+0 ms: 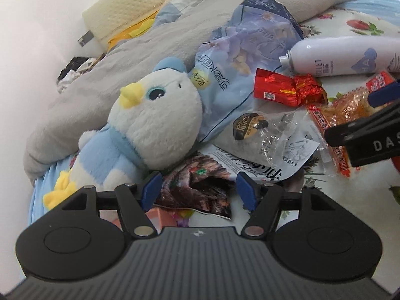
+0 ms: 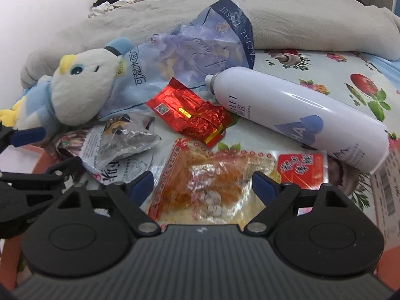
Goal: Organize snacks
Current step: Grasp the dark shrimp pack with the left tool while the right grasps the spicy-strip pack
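Left claw point(image 1: 198, 187): gaping wide over a dark snack bag point(image 1: 197, 187) (holding nothing).
Right claw point(image 2: 202, 185): spreading wide above an orange snack packet point(image 2: 212, 182).

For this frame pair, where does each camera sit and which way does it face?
Left wrist: on the left gripper, angled down at a dark torn snack bag; own open fingers show, right gripper at the edge.
Right wrist: on the right gripper, angled down at an orange clear-wrapped snack pack; own open fingers show, left gripper at the edge.
Shared: red foil packet, white spray bottle.
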